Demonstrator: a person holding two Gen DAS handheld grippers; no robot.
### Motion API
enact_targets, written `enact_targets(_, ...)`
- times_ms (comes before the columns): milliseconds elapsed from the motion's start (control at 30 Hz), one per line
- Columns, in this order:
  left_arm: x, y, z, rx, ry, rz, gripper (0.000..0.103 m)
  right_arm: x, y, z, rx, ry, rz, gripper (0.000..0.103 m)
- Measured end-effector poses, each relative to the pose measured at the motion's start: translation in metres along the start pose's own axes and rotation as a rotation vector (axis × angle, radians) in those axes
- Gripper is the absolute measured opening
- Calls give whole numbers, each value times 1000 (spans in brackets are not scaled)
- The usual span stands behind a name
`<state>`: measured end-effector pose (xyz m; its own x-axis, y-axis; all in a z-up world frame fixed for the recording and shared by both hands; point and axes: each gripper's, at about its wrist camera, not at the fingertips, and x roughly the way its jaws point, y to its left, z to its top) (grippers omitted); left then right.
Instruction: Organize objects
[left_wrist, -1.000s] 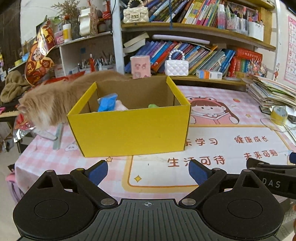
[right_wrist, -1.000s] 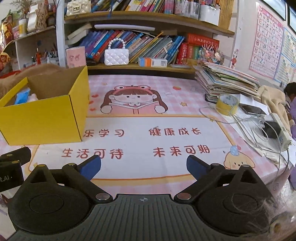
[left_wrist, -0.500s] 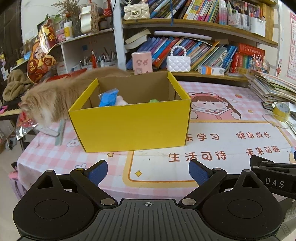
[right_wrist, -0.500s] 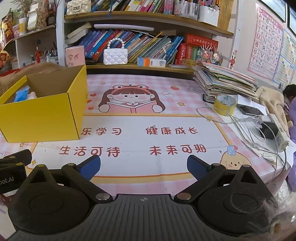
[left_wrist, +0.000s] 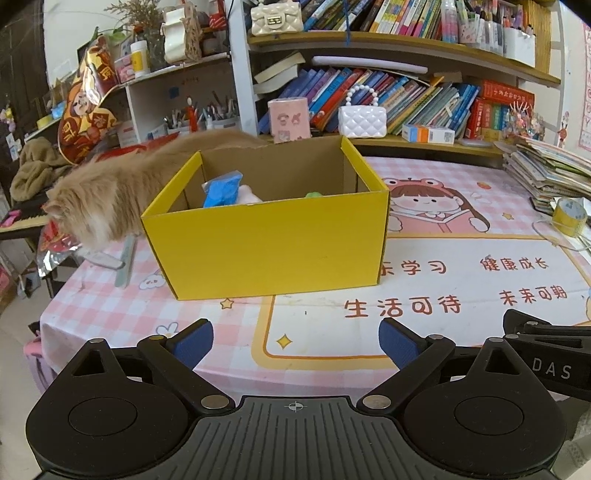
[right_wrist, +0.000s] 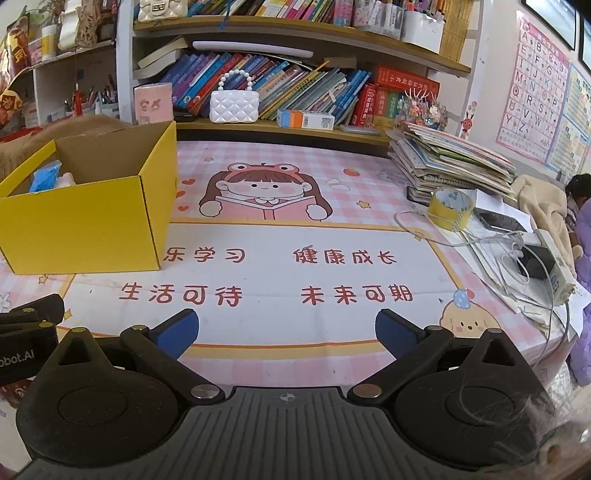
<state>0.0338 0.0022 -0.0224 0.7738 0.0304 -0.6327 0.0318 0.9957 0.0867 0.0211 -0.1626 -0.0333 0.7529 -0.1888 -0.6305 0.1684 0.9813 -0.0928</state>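
A yellow cardboard box (left_wrist: 273, 247) stands on the pink printed table mat (left_wrist: 443, 280); it also shows at the left of the right wrist view (right_wrist: 85, 221). Inside it lie a blue packet (left_wrist: 221, 190), something pale pink (left_wrist: 248, 195) and a green item (left_wrist: 313, 194), mostly hidden by the box wall. My left gripper (left_wrist: 295, 341) is open and empty, back near the table's front edge, well short of the box. My right gripper (right_wrist: 287, 330) is open and empty over the mat's front edge, to the right of the box.
A fluffy orange cat (left_wrist: 110, 195) stands on the table behind and left of the box. A yellow tape roll (right_wrist: 450, 208), cables and a power strip (right_wrist: 554, 266), and a stack of books (right_wrist: 450, 158) lie at the right. Bookshelves (right_wrist: 295, 85) line the back.
Both grippers have drawn back and up a little from the box, so it looks smaller and farther. Both stay open. The cat has barely moved.
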Motion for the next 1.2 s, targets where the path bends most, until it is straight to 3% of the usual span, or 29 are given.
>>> enact_targets(1200,7,1,2,26,-3,7,103,6,5,3,-10,23,-7,103)
